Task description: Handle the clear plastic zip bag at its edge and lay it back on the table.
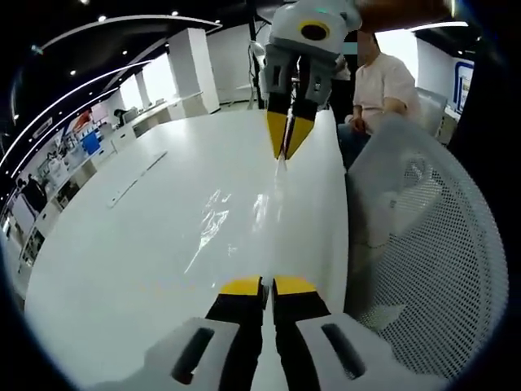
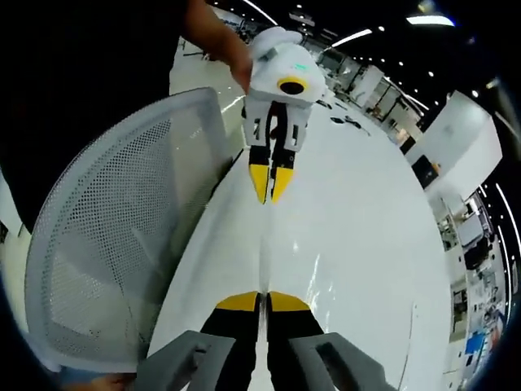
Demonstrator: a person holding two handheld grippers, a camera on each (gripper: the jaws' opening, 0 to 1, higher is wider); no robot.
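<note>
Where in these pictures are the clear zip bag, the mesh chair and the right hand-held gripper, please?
clear zip bag (image 1: 244, 216), left gripper view, on its glinting middle.
mesh chair (image 2: 122, 236), right gripper view, on its mesh backrest.
right hand-held gripper (image 1: 286, 151), left gripper view, between its yellow tips.

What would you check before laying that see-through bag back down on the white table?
1. Left gripper shut on the bag's near edge: ok.
2. Right gripper shut on the far edge: ok.
3. Bag stretched between both grippers: ok.
4. White table under the bag bare: ok.
5. Mesh chair close beside the table's edge, could snag: not ok.
6. Zip closed: cannot tell.
</note>
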